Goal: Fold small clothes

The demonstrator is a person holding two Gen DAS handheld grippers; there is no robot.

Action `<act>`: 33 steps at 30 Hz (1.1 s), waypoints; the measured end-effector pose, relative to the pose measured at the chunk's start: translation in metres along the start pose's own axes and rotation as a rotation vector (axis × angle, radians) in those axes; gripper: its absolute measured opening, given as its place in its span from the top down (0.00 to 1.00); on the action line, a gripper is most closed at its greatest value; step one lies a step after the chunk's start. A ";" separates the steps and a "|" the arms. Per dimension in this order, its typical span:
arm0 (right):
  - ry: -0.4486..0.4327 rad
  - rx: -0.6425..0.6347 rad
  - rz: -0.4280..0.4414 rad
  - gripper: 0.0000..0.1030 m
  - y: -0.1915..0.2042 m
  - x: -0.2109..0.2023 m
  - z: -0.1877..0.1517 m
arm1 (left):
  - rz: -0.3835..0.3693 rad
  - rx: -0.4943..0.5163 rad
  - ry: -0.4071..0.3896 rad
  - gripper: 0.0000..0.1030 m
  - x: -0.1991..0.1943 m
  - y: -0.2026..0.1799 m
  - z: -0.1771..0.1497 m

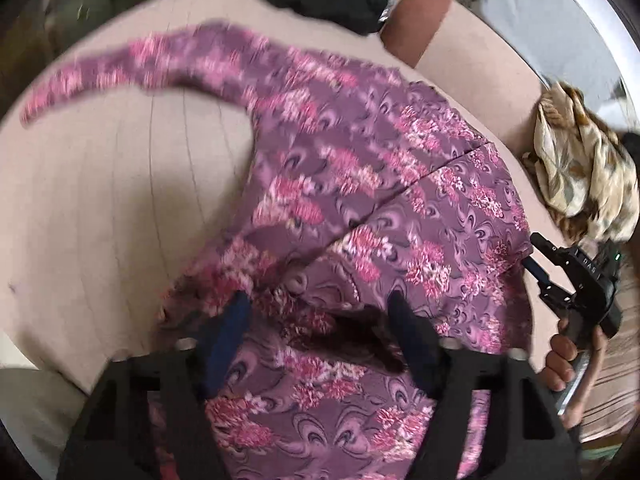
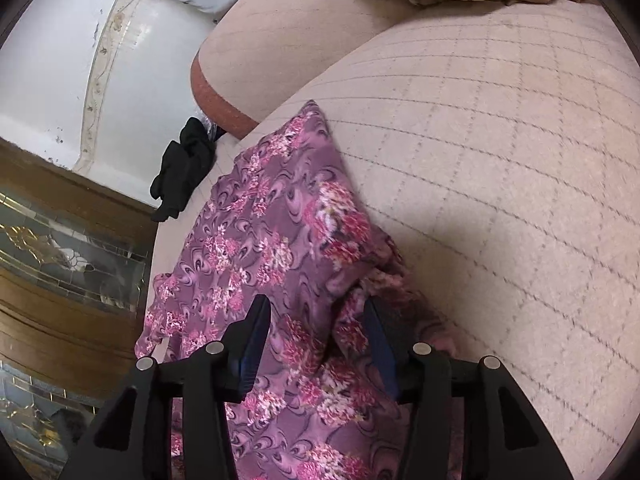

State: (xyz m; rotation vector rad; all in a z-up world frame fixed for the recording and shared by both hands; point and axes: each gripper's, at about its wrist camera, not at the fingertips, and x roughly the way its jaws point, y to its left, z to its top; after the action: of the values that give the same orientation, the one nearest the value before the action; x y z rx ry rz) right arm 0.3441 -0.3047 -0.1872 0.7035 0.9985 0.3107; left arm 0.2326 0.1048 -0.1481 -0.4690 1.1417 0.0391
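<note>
A purple floral garment (image 1: 360, 184) lies spread on a pale quilted bed (image 1: 100, 200), one long sleeve (image 1: 132, 64) trailing out toward ten o'clock in the left wrist view. A seam runs diagonally across the body of the cloth.

The left tongs (image 1: 320, 320) stand open directly above the near part of the garment; cloth lies under and between the fingers, but the pads do not press on it. The right tongs (image 2: 316, 340) are likewise parted, with a raised fold of the fabric sitting between the blue pads; no pinch shows. In the left wrist view the right tool appears at three o'clock, at the garment's edge, with a hand (image 1: 564, 356) around its handle.

The step in hand looks like a regrip between folds. To do it well, each pair of tongs should probably take only the top layer at a clear edge or corner, not a bunched ridge, so the fold comes out flat. The stray sleeve at ten o'clock likely needs bringing in over the body first. Both grips should lift together and keep the cloth lightly taut.

A black garment (image 2: 180, 168) lies at the bed's edge near nine o'clock in the right wrist view, and a beige patterned cloth (image 1: 580, 164) sits at three o'clock in the left wrist view, both well apart from the work.
</note>
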 end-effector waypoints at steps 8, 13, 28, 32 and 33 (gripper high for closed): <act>0.037 -0.016 -0.038 0.93 0.000 0.018 0.002 | 0.027 0.070 0.114 0.92 0.035 -0.008 0.006; 0.012 -0.046 -0.024 0.94 0.008 0.010 0.000 | 0.018 0.116 -0.030 0.96 -0.002 -0.007 -0.018; 0.008 -0.062 -0.009 0.46 0.003 0.008 -0.014 | 0.113 0.188 -0.028 0.67 0.001 0.011 -0.044; 0.056 0.044 -0.024 0.47 -0.012 0.029 0.006 | 0.090 0.169 -0.027 0.67 -0.003 0.014 -0.045; 0.044 0.063 -0.058 0.60 -0.015 0.029 0.011 | 0.091 0.171 -0.033 0.67 -0.002 0.013 -0.043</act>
State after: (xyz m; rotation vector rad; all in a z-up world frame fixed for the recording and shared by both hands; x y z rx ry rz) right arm 0.3680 -0.3046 -0.2130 0.7259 1.0726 0.2459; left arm 0.1910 0.1004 -0.1650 -0.2639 1.1233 0.0280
